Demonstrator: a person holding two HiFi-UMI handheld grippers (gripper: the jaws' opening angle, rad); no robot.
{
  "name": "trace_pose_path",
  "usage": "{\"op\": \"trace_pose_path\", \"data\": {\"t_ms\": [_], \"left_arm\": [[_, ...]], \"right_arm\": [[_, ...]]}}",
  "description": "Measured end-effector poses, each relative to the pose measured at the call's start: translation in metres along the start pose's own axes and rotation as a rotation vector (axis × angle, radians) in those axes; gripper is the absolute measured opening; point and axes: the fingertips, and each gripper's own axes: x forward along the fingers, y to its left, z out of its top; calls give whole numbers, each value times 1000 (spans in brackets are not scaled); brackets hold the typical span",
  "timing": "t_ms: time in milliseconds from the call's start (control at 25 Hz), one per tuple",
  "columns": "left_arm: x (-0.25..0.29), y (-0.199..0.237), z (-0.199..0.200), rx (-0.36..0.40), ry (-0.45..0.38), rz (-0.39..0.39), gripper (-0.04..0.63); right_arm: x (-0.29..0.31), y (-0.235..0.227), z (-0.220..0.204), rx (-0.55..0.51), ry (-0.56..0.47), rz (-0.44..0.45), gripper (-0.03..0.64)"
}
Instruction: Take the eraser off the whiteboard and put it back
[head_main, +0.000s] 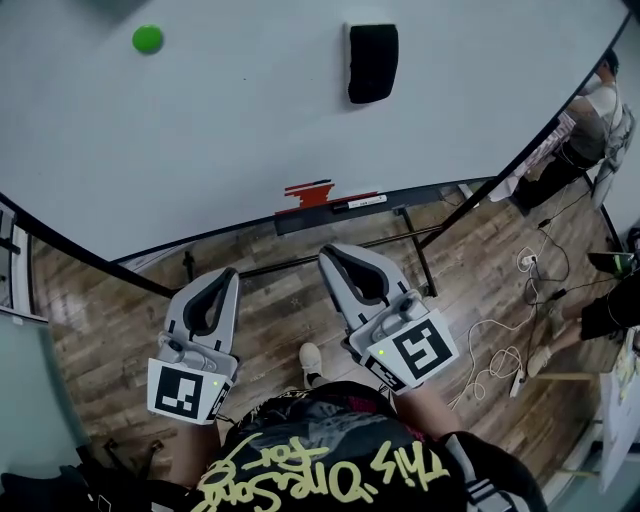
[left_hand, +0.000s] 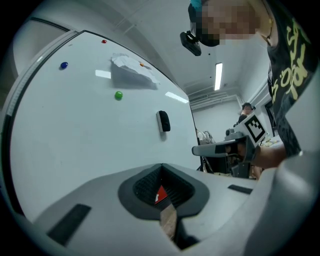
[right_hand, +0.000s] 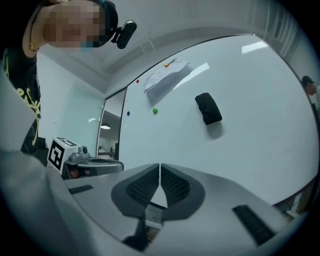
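Eraser (head_main: 372, 62): black, stuck on the whiteboard (head_main: 220, 130), well apart from both your grippers. Your left gripper (head_main: 228, 275): jaws together, holding nothing. Your right gripper (head_main: 333, 253): jaws together, holding nothing. Green magnet (head_main: 147, 39): on the board, left of the eraser.

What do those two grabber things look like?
Both the left gripper and right gripper are light grey plastic with dark ribbed pads inside. Each carries a white cube printed with black square markers. The person wears a black top with yellow writing.
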Motion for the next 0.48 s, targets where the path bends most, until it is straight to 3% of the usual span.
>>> {"op": "trace_pose_path", "data": {"t_ms": [480], "left_arm": [[-27,-3,-1,-2,-9,-15,8]], "right_arm": [[-8,26,-1,-21,5,-19,8]]}}
